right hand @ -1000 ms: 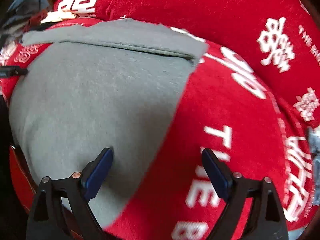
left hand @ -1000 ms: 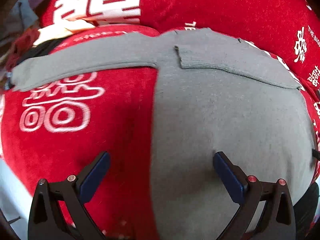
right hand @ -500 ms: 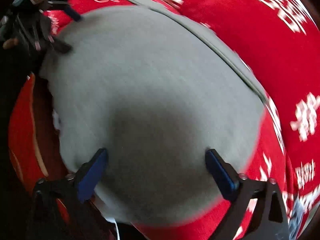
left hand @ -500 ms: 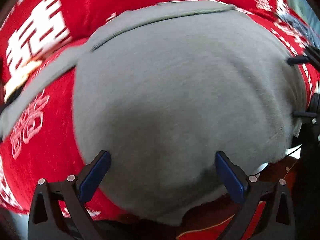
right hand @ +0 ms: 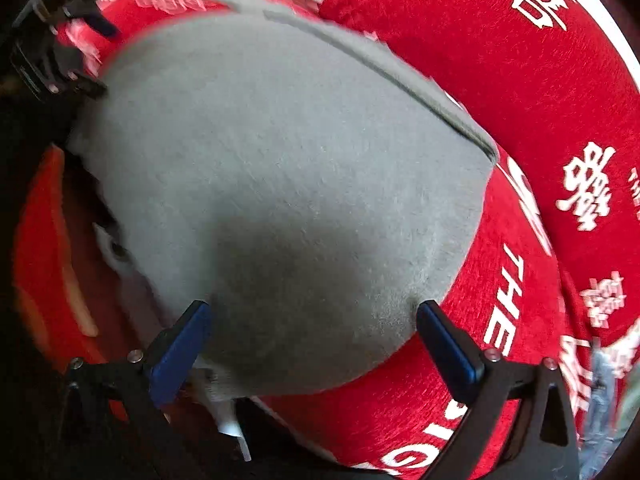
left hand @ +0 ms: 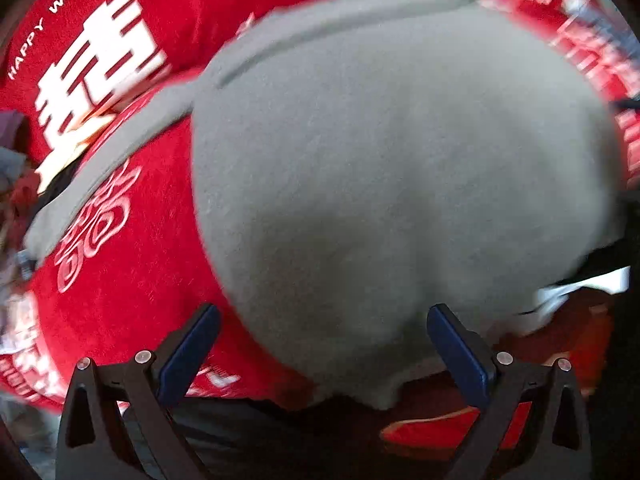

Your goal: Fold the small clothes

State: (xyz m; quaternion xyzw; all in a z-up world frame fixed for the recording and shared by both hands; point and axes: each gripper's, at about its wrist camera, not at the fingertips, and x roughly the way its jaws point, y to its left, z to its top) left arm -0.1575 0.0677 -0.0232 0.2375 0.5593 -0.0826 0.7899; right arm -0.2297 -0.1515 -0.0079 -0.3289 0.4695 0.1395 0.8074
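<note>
Across the centre of both wrist views, spread flat on a red cloth (left hand: 132, 264) printed with white characters: a grey garment (left hand: 392, 184), near hem reaching the bottom of the frame, far band running along the upper edge. Long axis judged to run from bottom centre toward the top of the frame; one grey sleeve (left hand: 104, 168) trailing off toward the left edge in the left view, a folded-in band (right hand: 384, 68) slanting from upper centre to the right in the right view. Left gripper (left hand: 322, 350) hovering at the near hem, jaws spread wide and empty; right gripper (right hand: 314, 344) likewise, jaws parted, nothing between them. Left gripper also visible at the upper left of the right view (right hand: 60, 60). Likely risks: pinching only the top layer of the soft knit, or snagging the red cloth with it, so the fold drags crooked; uneven lifting by the two grippers, skewing the hem. Heavy blur, so exact contact with the fabric unclear.
</note>
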